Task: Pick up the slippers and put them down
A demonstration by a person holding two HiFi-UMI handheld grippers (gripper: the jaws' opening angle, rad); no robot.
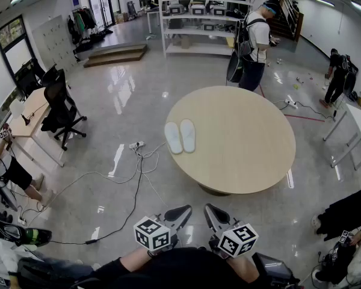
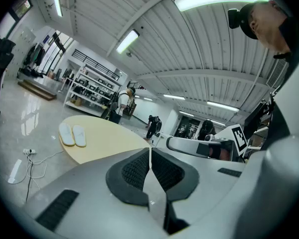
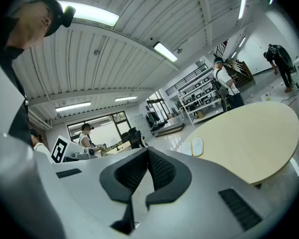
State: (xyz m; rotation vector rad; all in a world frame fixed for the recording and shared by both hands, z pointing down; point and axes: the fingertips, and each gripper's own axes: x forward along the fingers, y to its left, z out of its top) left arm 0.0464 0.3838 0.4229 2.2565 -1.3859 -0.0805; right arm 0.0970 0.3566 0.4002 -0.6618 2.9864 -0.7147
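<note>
As both forearms point(image 1: 138, 259) sit tucked low in head view, left tool point(image 1: 179, 213) and right tool point(image 1: 212, 214) point forward; flat white oval slippers point(image 1: 180, 136) lie paired at round pale bench point(image 1: 246, 155) edge, well apart from the tools. Left gripper view: ribbed black jaws pressed together, empty. Right gripper view: same.

Round desk point(image 1: 246, 143) on a glossy floor point(image 1: 126, 95). 2 white slippers point(image 1: 180, 136) lie side by side, touching, near the desk's left edge. Short of its near edge, the left hand-held gripper point(image 1: 180, 212) and right hand-held gripper point(image 1: 211, 212) are held over the floor, jaws together, both empty. 1 person with a backpack point(image 1: 253, 41) stands just beyond the far edge.
</note>
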